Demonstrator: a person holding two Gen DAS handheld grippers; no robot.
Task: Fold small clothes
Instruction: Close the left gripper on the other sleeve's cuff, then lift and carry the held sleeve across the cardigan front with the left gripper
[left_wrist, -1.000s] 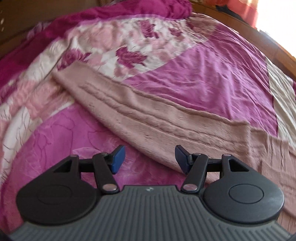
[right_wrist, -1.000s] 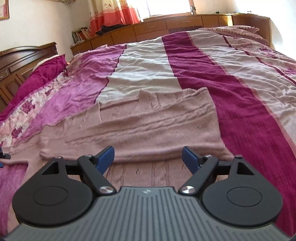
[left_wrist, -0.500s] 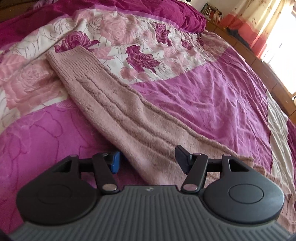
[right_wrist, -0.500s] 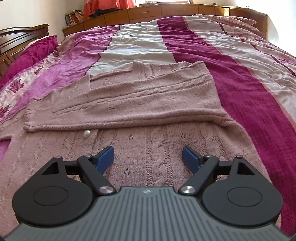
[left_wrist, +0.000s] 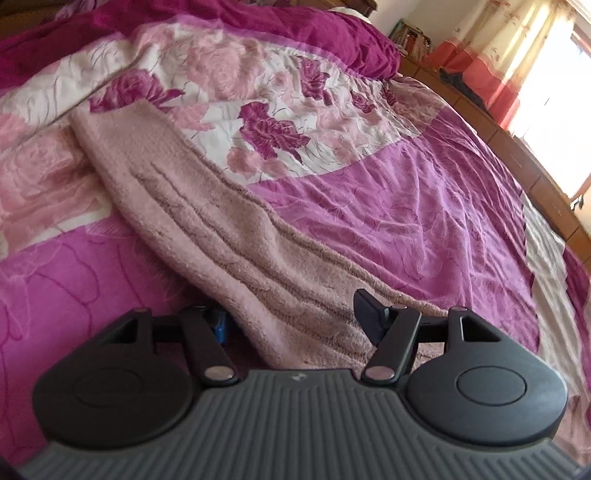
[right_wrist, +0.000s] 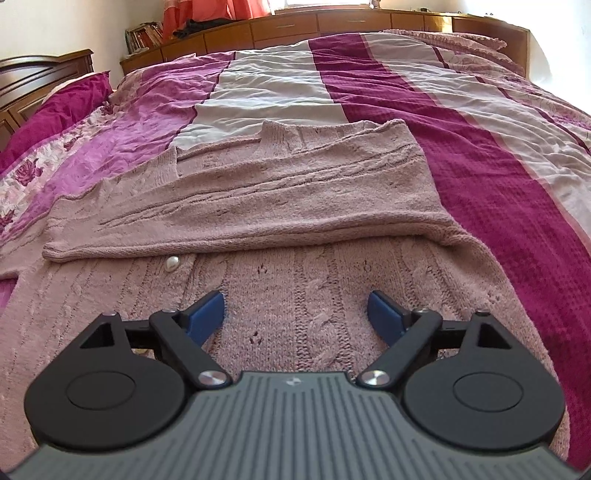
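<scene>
my left gripper (left_wrist: 295, 319) has its jaws partly spread, and they have just been opening a little. the pink knit sleeve (left_wrist: 221, 236) lies between them at the lower centre of the left wrist view. the left finger sits low at the sleeve's near edge, half hidden by the knit, and the right finger (left_wrist: 367, 314) rests on or just over the sleeve's far side. the pads are not pinching the fabric. the tool tilts down toward the bed. the sleeve runs from the jaws up to the upper left of the frame, its cuff ending on the floral part of the bedspread (left_wrist: 424, 206).

my right gripper (right_wrist: 295, 314) stands wide, its jaws also just widened. both blue pads (right_wrist: 205, 314) are apart over the cable-knit body of the cardigan (right_wrist: 295, 206), and nothing is clamped. it also points down at the bed. beyond it, mid-frame, the other sleeve lies folded across the cardigan, with a pearl button (right_wrist: 172, 263) just under its edge at left of centre. the striped bedspread fills the rest, with wooden drawers (right_wrist: 332, 26) along the top.
</scene>
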